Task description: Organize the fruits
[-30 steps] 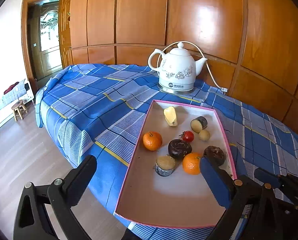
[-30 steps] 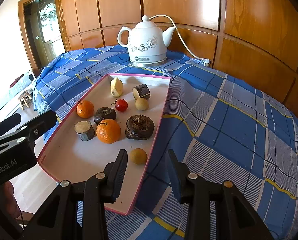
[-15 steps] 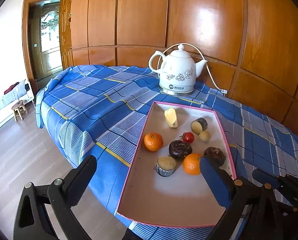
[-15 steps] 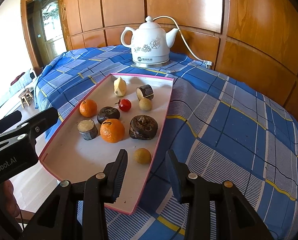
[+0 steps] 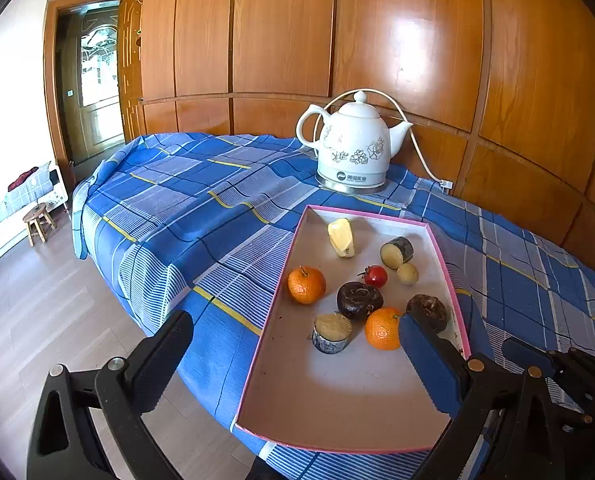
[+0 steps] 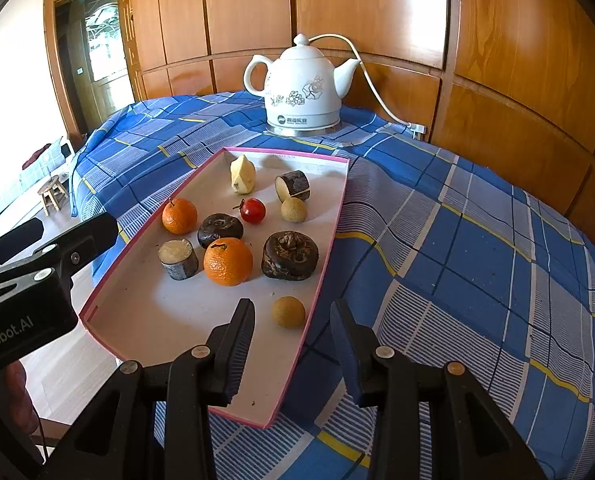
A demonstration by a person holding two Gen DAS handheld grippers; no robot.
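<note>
Both tongs are held apart and nothing is gripped by either: the right gripper (image 6: pixel 292 322) is hung just over the near right corner of the tray (image 6: pixel 185 320), and the left gripper (image 5: pixel 293 344) is spread wide over the tray's near left side. All the fruits are kept inside the tray, which is laid on the blue checked cloth (image 6: pixel 477 240) of the table. A small tan ball (image 6: pixel 288 311) is found alone by the near right edge, right ahead of the right fingers. A big orange (image 6: pixel 228 261), a dark lumpy fruit (image 6: pixel 290 255) and a cut piece with dark skin (image 6: pixel 178 259) are packed close in the middle. A small orange (image 6: pixel 179 216), a flat dark fruit (image 6: pixel 220 230), a red cherry tomato (image 6: pixel 253 211), a second tan ball (image 6: pixel 294 210), another cut piece (image 6: pixel 292 185) and a pale yellow slice (image 6: pixel 243 173) are set farther back, toward the kettle (image 6: pixel 302 90). The tan ball could be rolled away if it is touched by one finger first, since it is round and smooth. It could also be pinched against the low tray wall, and the light tray could then be tipped or pushed. The near corner of the tray seems to stick out past the table edge, so a hard push might make it slide off. In the left view the tan ball by the near edge is hidden behind the blue finger pad (image 5: pixel 429 364), and part of the dark lumpy fruit is covered too. What kind of fruit the dark ones are cannot be told.
</note>
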